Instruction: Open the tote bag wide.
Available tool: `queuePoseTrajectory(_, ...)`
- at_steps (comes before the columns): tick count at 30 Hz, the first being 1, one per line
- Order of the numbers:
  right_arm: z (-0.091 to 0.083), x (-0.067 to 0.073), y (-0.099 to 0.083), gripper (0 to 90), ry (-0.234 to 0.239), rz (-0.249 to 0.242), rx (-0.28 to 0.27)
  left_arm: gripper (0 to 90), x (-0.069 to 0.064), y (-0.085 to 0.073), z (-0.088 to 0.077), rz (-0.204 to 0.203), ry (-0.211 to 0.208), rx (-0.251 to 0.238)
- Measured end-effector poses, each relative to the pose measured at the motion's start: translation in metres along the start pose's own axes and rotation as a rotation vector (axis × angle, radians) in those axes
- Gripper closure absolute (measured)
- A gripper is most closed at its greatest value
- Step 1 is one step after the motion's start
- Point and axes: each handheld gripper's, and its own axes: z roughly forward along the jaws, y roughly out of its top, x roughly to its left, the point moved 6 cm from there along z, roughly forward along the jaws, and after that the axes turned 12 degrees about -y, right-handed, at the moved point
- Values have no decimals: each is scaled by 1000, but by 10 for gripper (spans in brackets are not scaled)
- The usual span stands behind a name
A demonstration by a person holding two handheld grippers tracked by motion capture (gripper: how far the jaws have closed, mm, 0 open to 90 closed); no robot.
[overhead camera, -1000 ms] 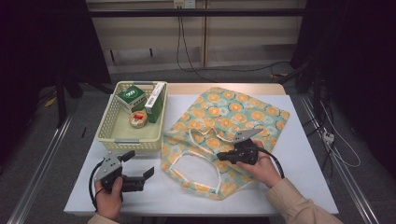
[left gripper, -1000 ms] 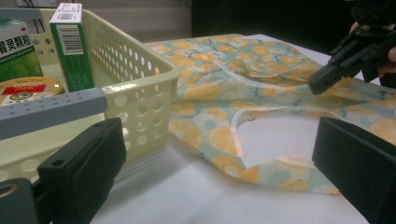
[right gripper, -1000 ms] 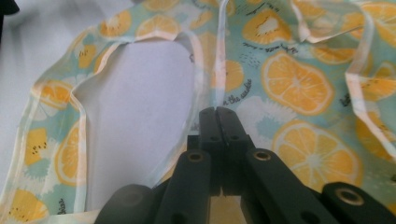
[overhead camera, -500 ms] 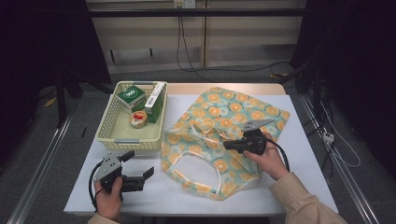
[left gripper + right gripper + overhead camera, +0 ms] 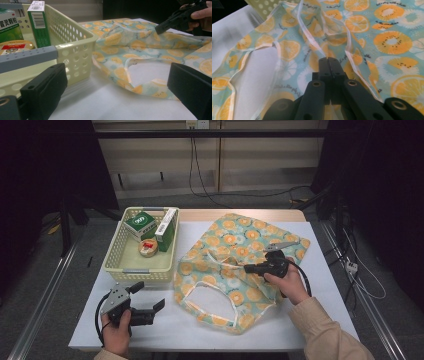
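Note:
A cloth bag [image 5: 235, 245] printed with orange slices lies spread over the middle and right of the white table. My right gripper [image 5: 247, 268] is shut on the bag's upper layer near its white-trimmed handle [image 5: 308, 37], and the cloth rises in a fold toward the tip. The same gripper [image 5: 160, 30] appears far right in the left gripper view, above the bag [image 5: 130, 42]. In its own view the two jaws of the right gripper [image 5: 328, 61] stand together on the fabric [image 5: 392, 42]. My left gripper [image 5: 148, 296] rests open near the front left, aimed at the bag's mouth [image 5: 150, 70].
A cream plastic basket [image 5: 114, 262] stands at the left with a green box [image 5: 140, 224], a tall green-and-white box [image 5: 166, 229] and a round tin [image 5: 148, 247] inside. Its corner [image 5: 75, 42] is close to my left gripper. Bare white tabletop [image 5: 165, 330] lies along the front.
My right gripper has moved right and farther from the person, pulling the bag's upper layer with it; the bag's mouth has stretched wider. The left gripper has stayed put.

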Motion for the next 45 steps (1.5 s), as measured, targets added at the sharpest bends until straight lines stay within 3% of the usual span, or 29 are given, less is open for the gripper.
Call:
queuePoseTrajectory(7,9,-20,-2,900,-37,52,11,24,0,-1,0,-3,-2,1)
queuePoseTrajectory(11,14,-30,-7,900,-73,58,31,24,0,-1,1,-4,-6,4)
queuePoseTrajectory(19,23,-43,-18,900,-154,3,81,24,0,-2,1,-6,-9,6)
queuePoseTrajectory(24,24,-39,-18,868,-166,-35,80,25,0,-2,1,-9,-7,7)
queuePoseTrajectory(31,24,-29,-17,711,-173,-100,101,24,0,-2,1,-10,-7,5)
queuePoseTrajectory(35,23,-23,-16,619,-201,-137,115,24,0,-2,1,-7,-8,5)
queuePoseTrajectory(41,16,-11,-7,553,-181,-140,67,24,-1,-2,2,-10,-7,4)
queuePoseTrajectory(45,13,1,-2,504,-169,-168,59,24,-1,-1,2,-8,-9,5)
